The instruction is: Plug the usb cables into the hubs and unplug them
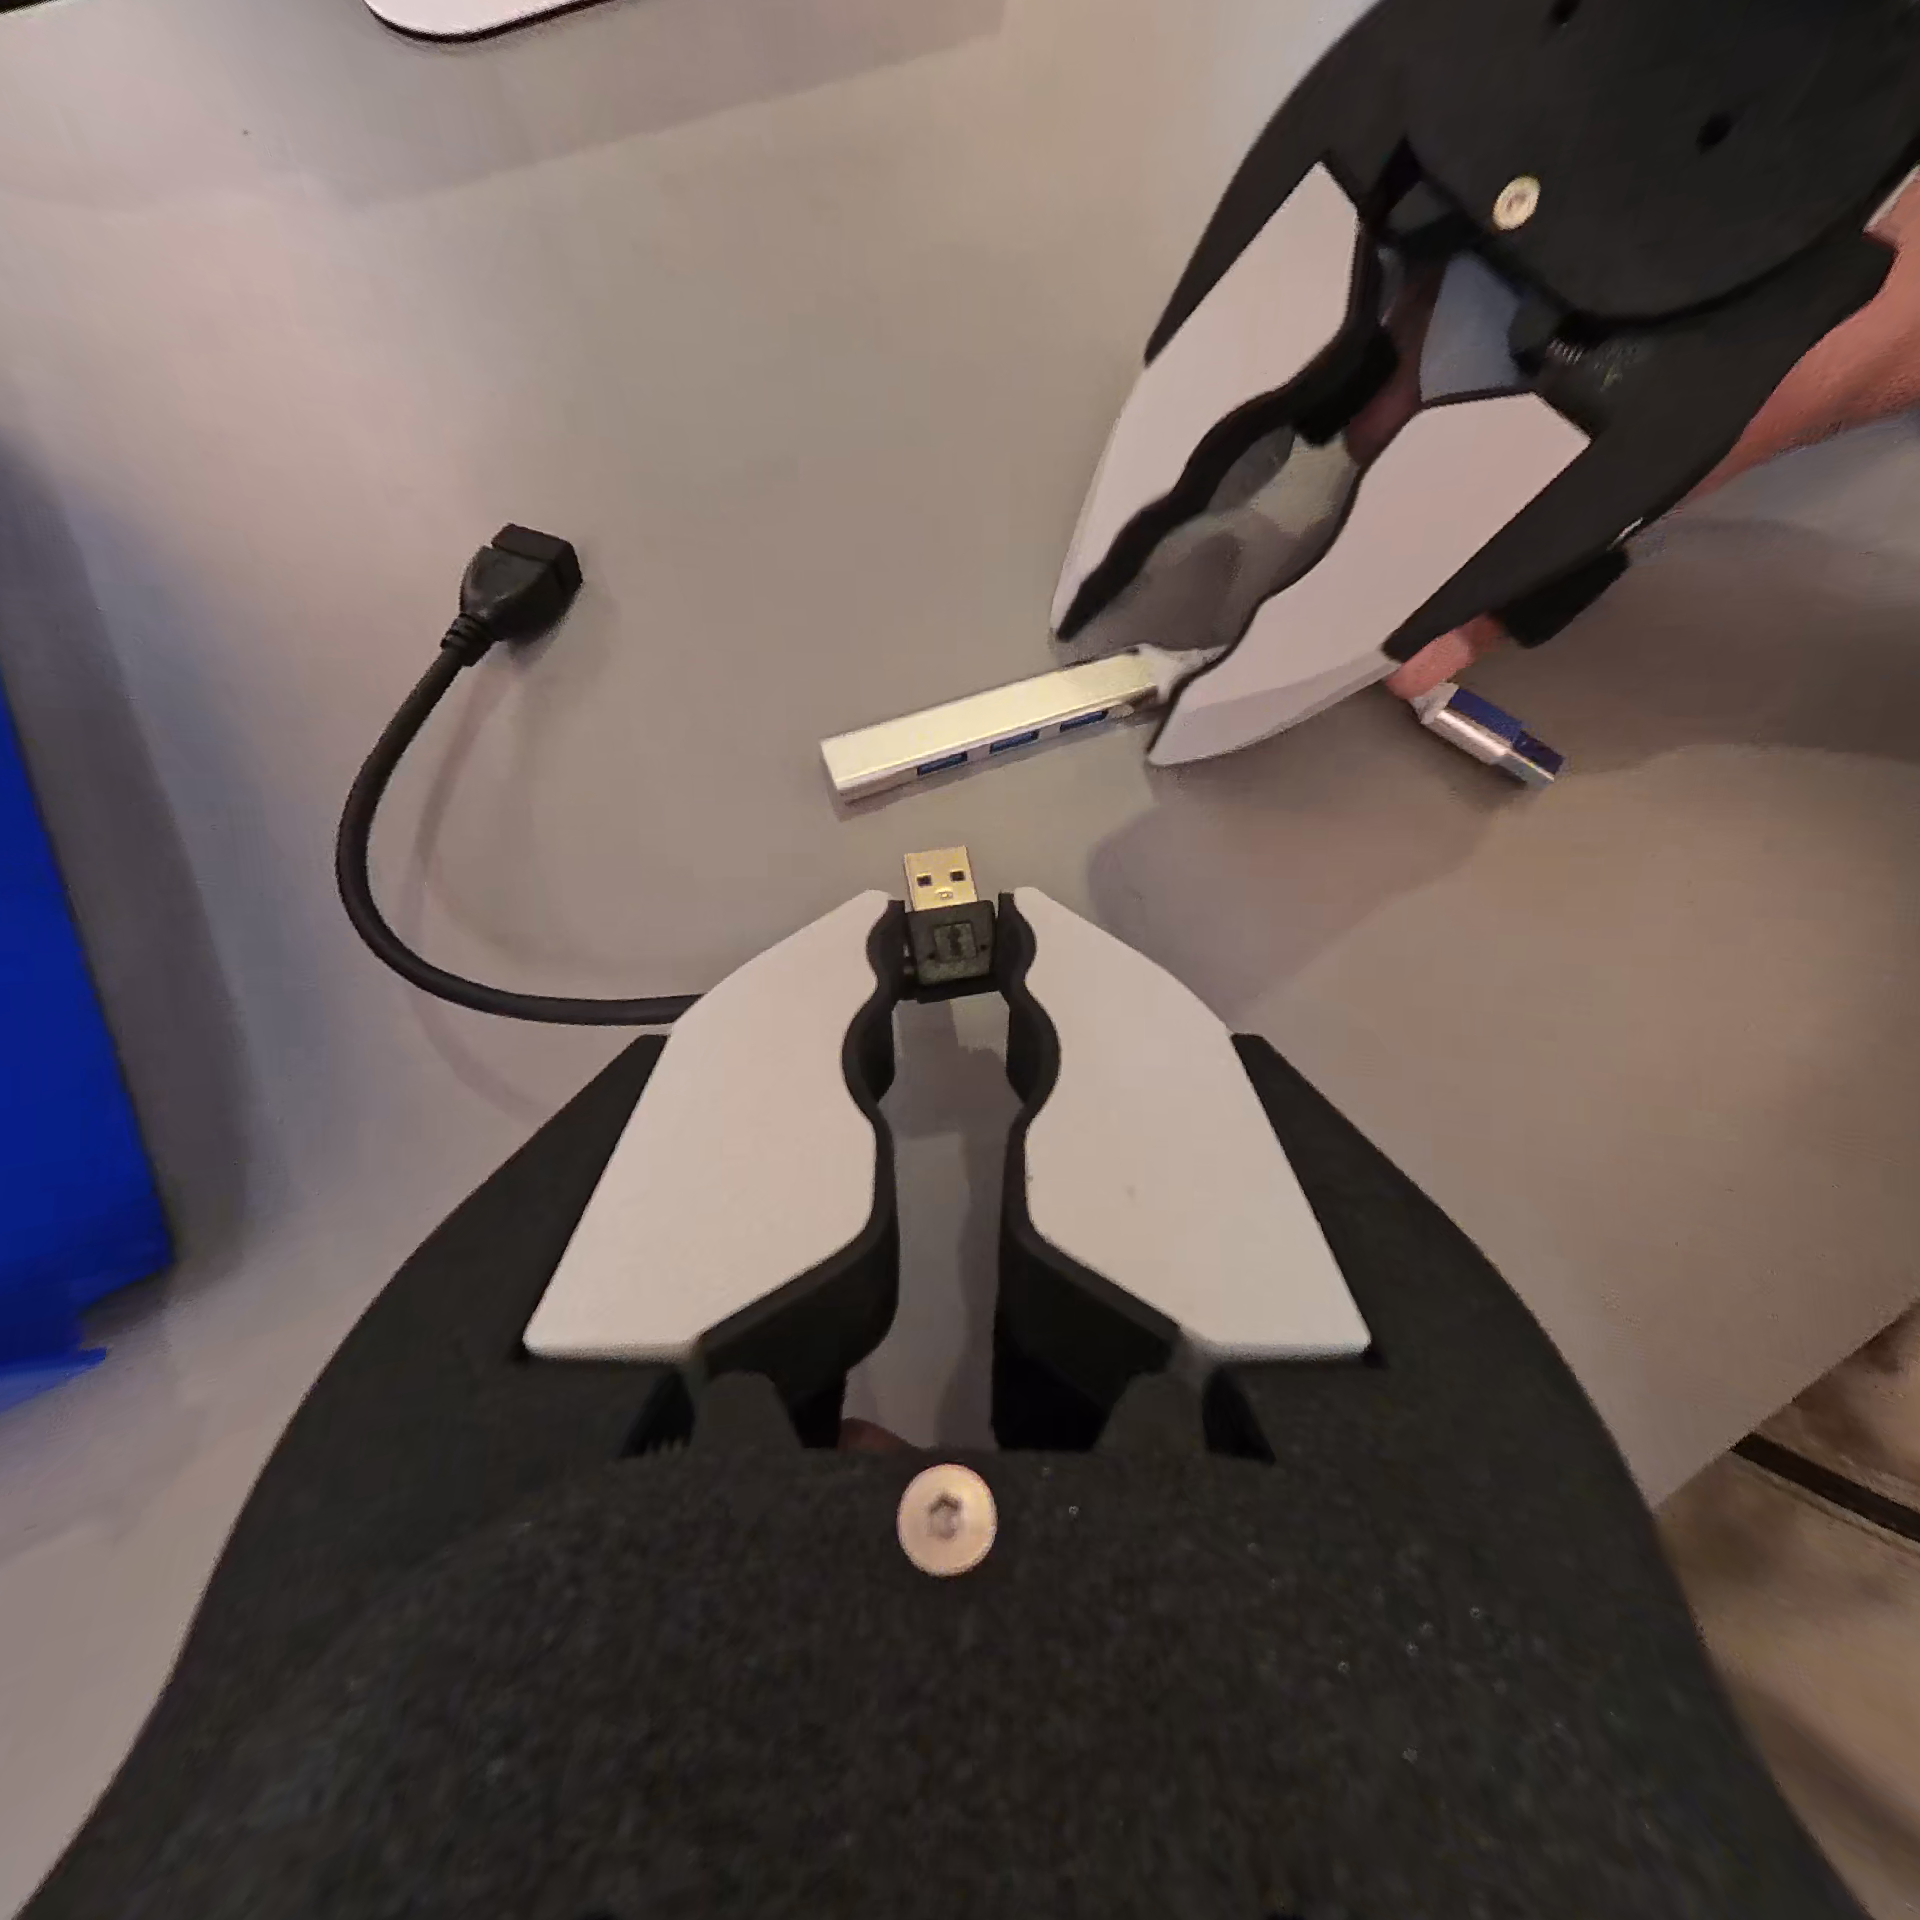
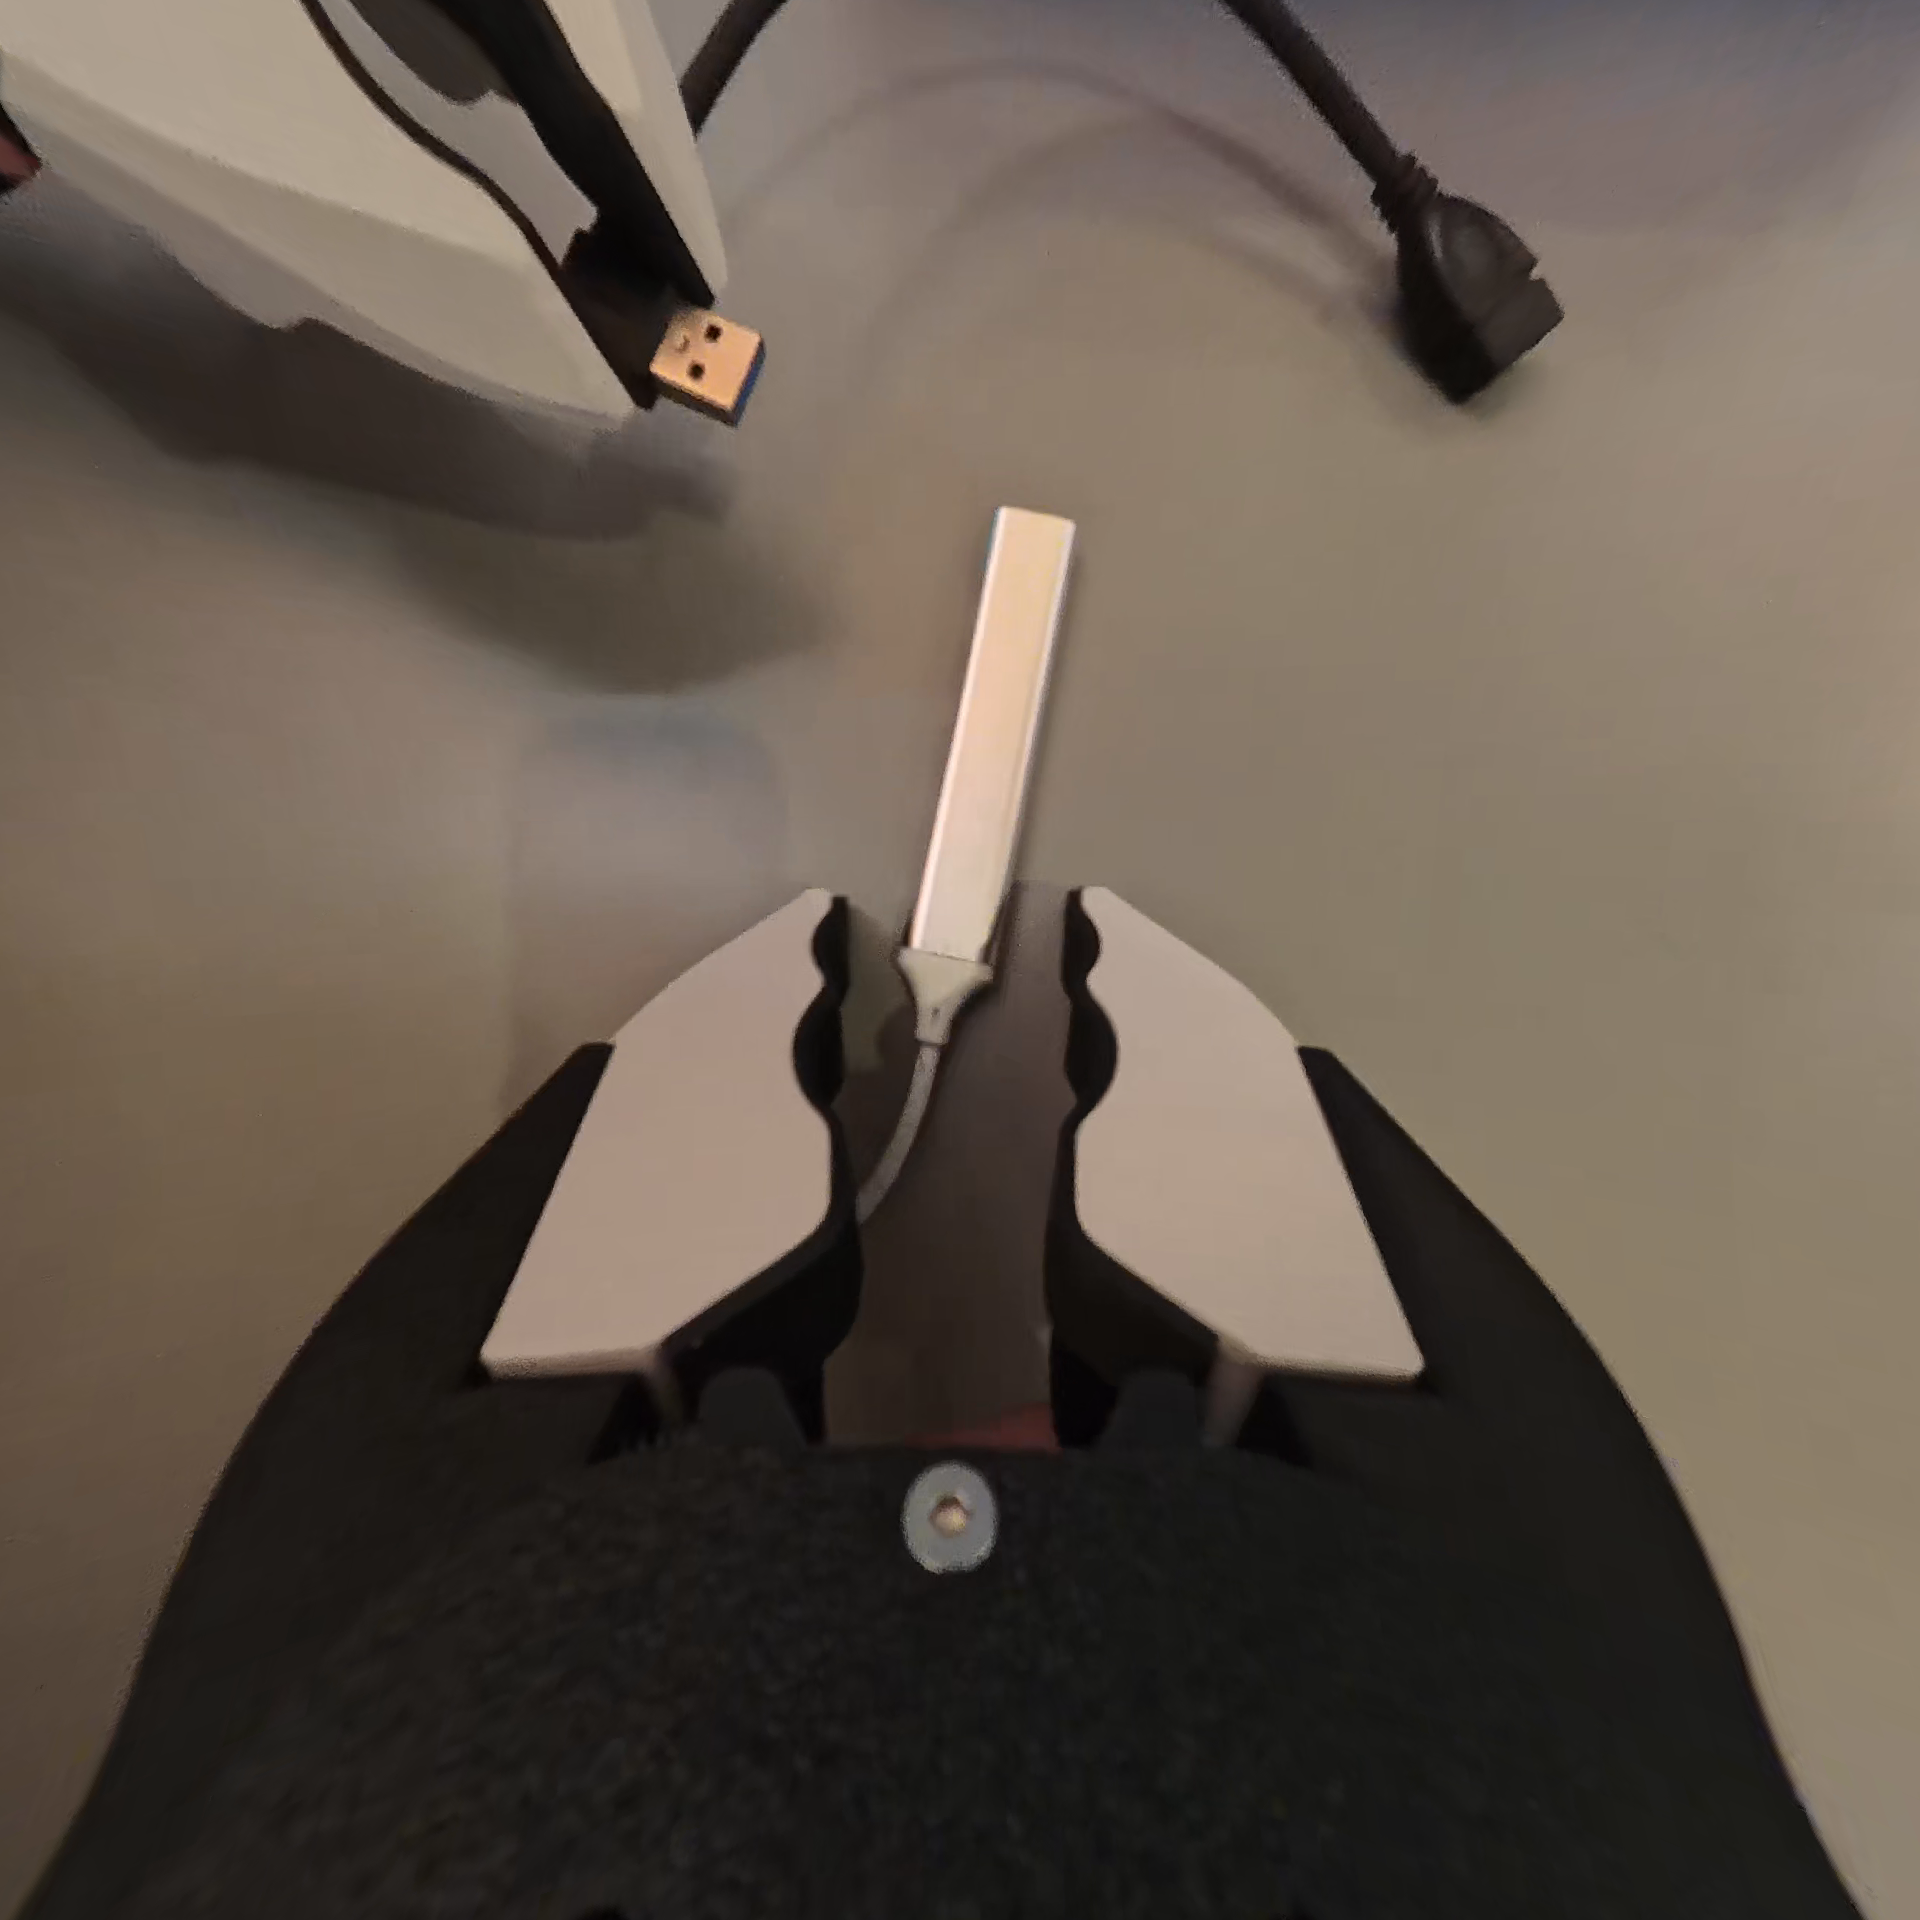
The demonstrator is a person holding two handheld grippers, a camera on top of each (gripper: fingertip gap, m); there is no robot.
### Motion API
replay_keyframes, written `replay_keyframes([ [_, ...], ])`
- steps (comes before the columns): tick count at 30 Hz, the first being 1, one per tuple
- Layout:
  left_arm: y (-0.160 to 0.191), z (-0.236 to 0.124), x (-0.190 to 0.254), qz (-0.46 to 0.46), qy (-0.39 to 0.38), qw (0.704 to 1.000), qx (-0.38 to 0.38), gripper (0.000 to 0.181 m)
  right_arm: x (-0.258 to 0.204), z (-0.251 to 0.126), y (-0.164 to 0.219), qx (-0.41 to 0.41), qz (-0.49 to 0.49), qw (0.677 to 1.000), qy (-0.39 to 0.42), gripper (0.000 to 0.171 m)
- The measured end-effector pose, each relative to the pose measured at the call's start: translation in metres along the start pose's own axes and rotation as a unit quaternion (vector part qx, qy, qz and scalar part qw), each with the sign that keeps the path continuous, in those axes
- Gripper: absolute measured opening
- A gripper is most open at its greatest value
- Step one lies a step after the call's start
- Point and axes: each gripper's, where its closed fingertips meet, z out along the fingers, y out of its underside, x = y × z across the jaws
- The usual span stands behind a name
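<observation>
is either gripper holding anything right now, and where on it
The left gripper pinches the black usb cable's plug by its black housing, metal tip poking forward. The right gripper holds nothing; its fingers straddle the silver hub.

Black cable point(image 1: 416, 862) runs under left tongs point(image 1: 951, 914), rest hidden. Hub point(image 1: 987, 732) far end covered by right tongs point(image 1: 1164, 665). White object point(image 1: 468, 12) & blue thing point(image 1: 62, 1039) cut off at edges; can't ID either.

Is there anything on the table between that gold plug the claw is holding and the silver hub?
Nothing: in the left wrist view only bare grey table separates the gold plug, clamped in the left claw, from the silver hub.
</observation>
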Motion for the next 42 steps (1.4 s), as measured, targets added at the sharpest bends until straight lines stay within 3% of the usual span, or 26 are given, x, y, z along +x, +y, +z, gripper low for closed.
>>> replay_keyframes([
  [2,0.0,0.001,-0.003,-0.004,-0.001,1.0,0.0,0.016,-0.004,0.004,-0.005,0.028,0.002,1.0,0.003,0.018],
  [10,-0.002,0.007,-0.003,0.004,0.004,1.0,0.001,0.016,0.004,0.0,-0.005,0.026,-0.008,0.998,0.063,0.016],
  [20,-0.029,0.011,0.001,-0.013,-0.023,0.999,0.034,0.016,-0.001,-0.028,-0.04,0.022,-0.059,0.98,0.188,0.016],
  [29,-0.032,0.01,-0.001,0.002,-0.064,0.997,0.04,0.016,-0.004,-0.031,-0.042,0.041,-0.023,0.984,0.17,0.016],
  [42,-0.04,0.004,-0.002,0.0,-0.054,0.996,0.069,0.016,-0.008,-0.036,-0.05,0.077,-0.03,0.982,0.167,0.016],
])
